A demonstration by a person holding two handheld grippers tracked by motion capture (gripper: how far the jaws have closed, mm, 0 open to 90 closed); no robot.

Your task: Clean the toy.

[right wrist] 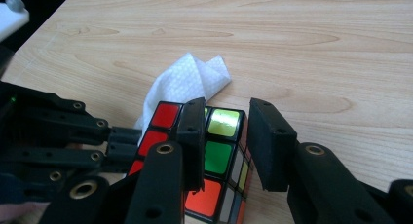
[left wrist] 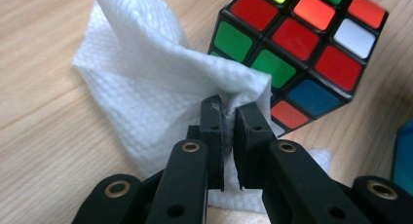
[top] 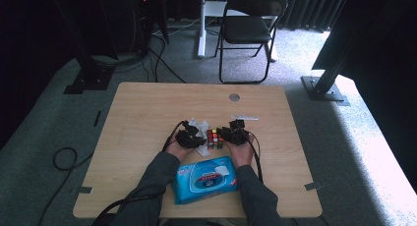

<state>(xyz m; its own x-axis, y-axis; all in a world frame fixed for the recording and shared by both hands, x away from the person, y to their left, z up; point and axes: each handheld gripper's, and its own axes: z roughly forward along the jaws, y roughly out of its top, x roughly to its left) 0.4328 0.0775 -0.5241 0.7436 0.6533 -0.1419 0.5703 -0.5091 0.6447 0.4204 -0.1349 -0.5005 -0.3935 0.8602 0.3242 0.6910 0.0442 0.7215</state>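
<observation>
The left hand-held gripper (left wrist: 229, 118) pinches the white wipe (left wrist: 146, 92) thinly against the cube (left wrist: 297, 48); the wipe may slip out. The right hand-held gripper (right wrist: 226, 141) clamps the cube at the wipe's 3 o'clock, and a loose clamp lets it twist.

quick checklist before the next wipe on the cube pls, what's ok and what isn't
1. Wipe gripped: ok. The left tool pinches a fold of the white wipe.
2. Cube held: ok. The right tool has its jaws around the puzzle cube, one on a side face, the other over the top stickers.
3. Wipe near the cube: ok. The pinched fold lies right beside a green sticker; actual contact: cannot tell.
4. Cube steady on the table: cannot tell. It looks tilted in the left gripper view.
5. Wipes pack out of the way: ok. It lies nearer the person, apart from the cube.
</observation>
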